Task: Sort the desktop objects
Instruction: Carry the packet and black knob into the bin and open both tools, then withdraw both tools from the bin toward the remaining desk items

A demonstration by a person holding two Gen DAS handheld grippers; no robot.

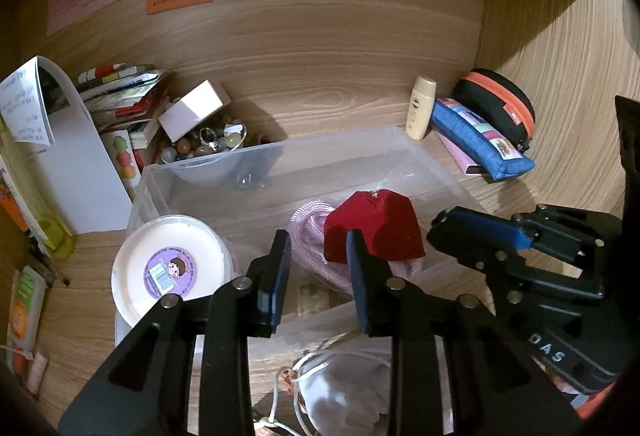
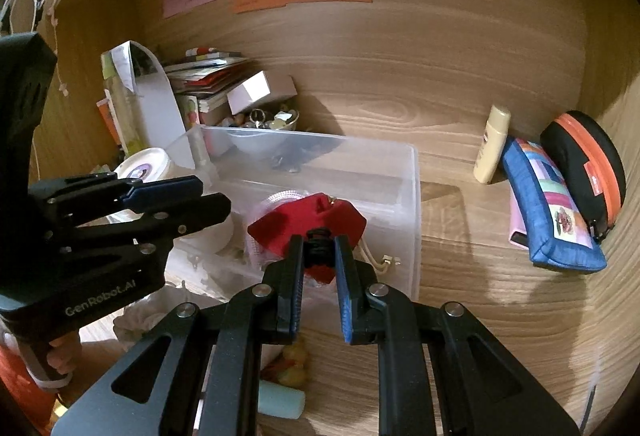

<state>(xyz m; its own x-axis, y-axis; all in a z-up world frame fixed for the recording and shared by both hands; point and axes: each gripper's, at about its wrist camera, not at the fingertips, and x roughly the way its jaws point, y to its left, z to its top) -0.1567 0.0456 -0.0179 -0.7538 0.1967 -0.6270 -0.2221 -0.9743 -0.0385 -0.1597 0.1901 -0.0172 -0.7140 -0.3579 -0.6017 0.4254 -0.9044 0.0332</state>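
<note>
Between the tips of the right gripper (image 2: 319,242) a small black coiled piece (image 2: 318,236) is clamped, just in front of a red pouch (image 2: 308,216) resting in the clear plastic bin (image 2: 414,196). The left gripper (image 1: 318,242) is held with its jaws slightly apart and nothing pressed between them; the red pouch (image 1: 372,230) is seen just beyond its right fingertip, on a pink coiled cord (image 1: 310,232). To its left a round white tub (image 1: 172,268) is seen.
</note>
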